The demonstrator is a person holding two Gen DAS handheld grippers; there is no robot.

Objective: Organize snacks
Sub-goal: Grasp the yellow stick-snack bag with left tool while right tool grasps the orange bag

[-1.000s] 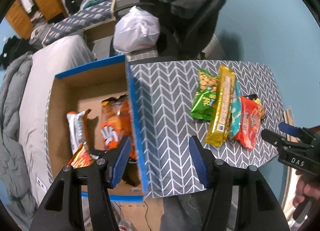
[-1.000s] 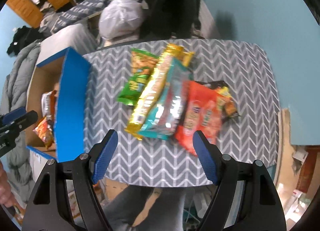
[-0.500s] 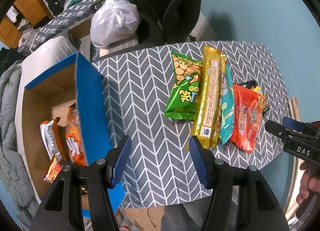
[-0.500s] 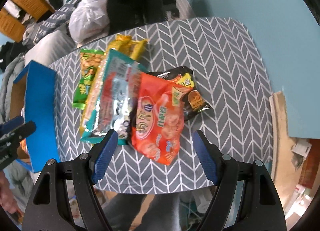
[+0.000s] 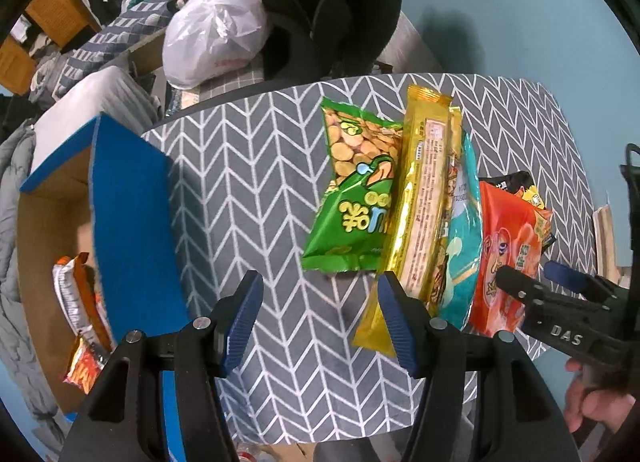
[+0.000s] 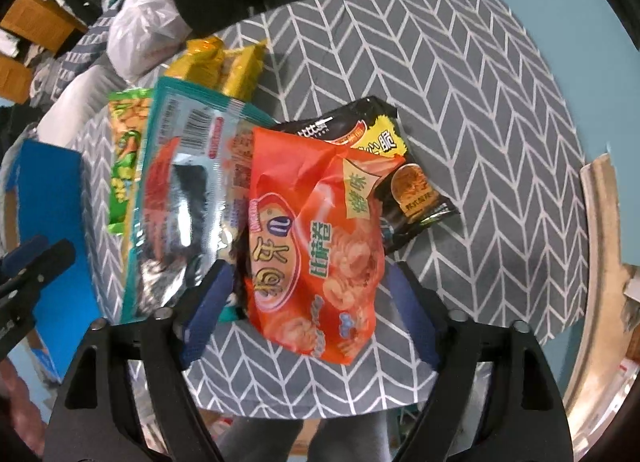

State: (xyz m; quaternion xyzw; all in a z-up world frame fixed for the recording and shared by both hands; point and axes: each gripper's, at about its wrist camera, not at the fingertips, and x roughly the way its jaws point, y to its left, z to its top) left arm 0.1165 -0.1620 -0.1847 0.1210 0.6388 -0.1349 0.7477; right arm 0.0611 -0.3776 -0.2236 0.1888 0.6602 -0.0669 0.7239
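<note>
Several snack packs lie on the grey chevron table point(image 5: 256, 198): a green pack point(image 5: 352, 198), a long gold pack point(image 5: 420, 206), a teal pack point(image 5: 460, 246), an orange-red pack point(image 6: 316, 246) and a black pack point(image 6: 404, 182) under it. My left gripper point(image 5: 320, 322) is open over the table, its right finger by the gold pack's near end. My right gripper point(image 6: 308, 302) is open, low over the table, its fingers on either side of the orange-red pack's near end. It also shows in the left wrist view point(image 5: 540, 282).
A blue-sided cardboard box point(image 5: 132, 222) stands off the table's left edge with several snack packs point(image 5: 80, 314) inside. Behind the table are a dark office chair point(image 5: 340, 2), a white plastic bag point(image 5: 212, 34) and a bed. The blue wall lies to the right.
Both grippers moved right and closer to the table. The left one left the box for the snack pile. The right one dropped to straddle the orange-red pack.
</note>
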